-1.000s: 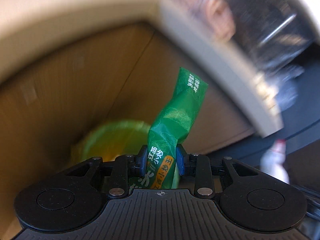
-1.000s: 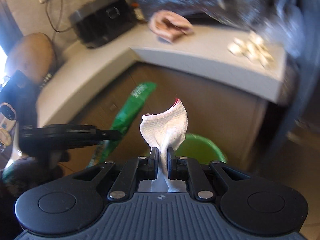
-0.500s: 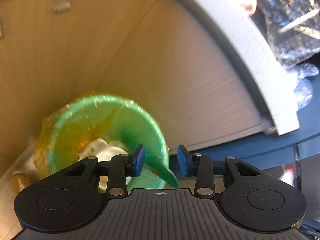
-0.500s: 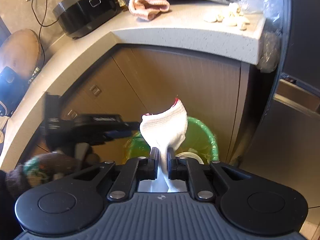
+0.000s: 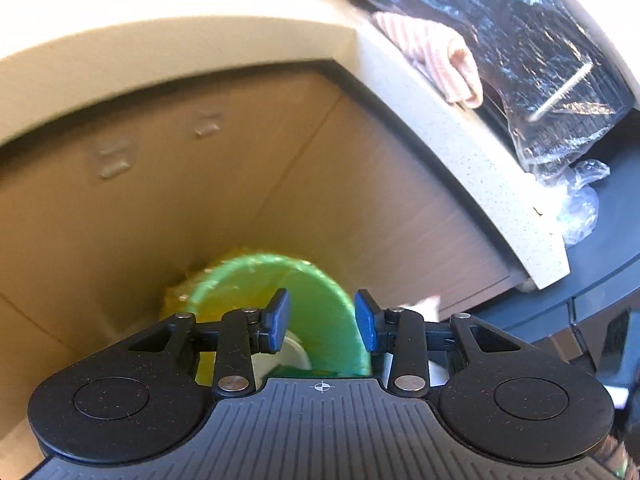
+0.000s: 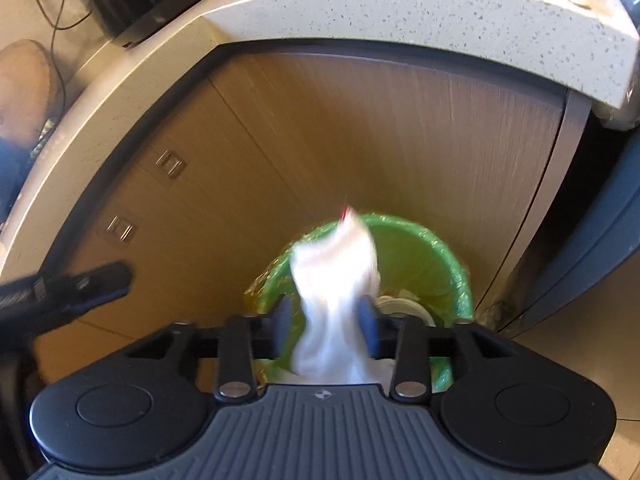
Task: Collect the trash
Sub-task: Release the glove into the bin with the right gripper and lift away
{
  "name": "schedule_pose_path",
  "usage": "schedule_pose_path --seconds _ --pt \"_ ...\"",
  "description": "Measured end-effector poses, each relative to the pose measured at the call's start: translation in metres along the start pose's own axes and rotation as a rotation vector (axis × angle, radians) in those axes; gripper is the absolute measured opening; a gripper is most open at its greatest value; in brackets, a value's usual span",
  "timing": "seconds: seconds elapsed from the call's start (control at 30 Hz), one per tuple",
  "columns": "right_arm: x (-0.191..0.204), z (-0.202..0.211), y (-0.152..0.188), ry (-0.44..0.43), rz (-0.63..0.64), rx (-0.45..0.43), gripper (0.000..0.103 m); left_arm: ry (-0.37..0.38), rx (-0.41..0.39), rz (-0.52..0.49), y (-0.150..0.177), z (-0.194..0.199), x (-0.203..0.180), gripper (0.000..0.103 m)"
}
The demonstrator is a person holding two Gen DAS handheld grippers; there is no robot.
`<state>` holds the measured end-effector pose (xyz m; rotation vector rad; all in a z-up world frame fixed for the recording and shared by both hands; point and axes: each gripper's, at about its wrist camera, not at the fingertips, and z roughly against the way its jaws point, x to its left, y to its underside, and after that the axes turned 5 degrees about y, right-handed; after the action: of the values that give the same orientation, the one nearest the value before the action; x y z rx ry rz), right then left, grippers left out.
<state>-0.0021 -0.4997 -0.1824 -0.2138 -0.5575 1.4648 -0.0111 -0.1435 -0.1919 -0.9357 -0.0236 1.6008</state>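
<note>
The crumpled white tissue with a red-tipped corner (image 6: 336, 280) stands between the blue pads of the right gripper (image 6: 325, 322), directly above the mouth of the round green bin lined with a thin yellowish plastic bag (image 6: 432, 248). The jaws have just been opening, and a gap shows on either side of the tissue's narrow waist, so the pads appear to have let go; the tissue is smeared by motion blur, so whether it still brushes a pad cannot be told for sure. The left gripper (image 5: 322, 320) has its jaws well apart with nothing between them, the same bin (image 5: 320, 288) below it against the wood-grain cabinet front (image 6: 360, 128). Pale rubbish already lies at the bottom of the bin.

The main risk is that the light tissue drifts as it falls and lands on the liner's rim or on the floor at the foot of the cabinet, since paper this loose has little weight to carry it straight. It could also cling to a pad and be carried off if the hand withdraws too soon. The black left gripper (image 6: 68, 288) seen at the left edge is near the bin, so the two tools could knock together. Above, the speckled stone worktop (image 6: 400, 12) overhangs, and its edge could catch a rising hand.
</note>
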Motion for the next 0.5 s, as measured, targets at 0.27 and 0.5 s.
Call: schedule_pose_path --seconds 0.27,0.5 --pt "0.051 0.036 -0.032 -0.018 0.094 -0.151 0.050 -0.101 -0.246 -0.078 -0.027 0.086 0.002 0.040" --pt "0.180 0.097 -0.062 -0.214 0.312 -0.511 0.089 -0.321 -0.436 -0.278 -0.073 0.155 -0.006 0.039"
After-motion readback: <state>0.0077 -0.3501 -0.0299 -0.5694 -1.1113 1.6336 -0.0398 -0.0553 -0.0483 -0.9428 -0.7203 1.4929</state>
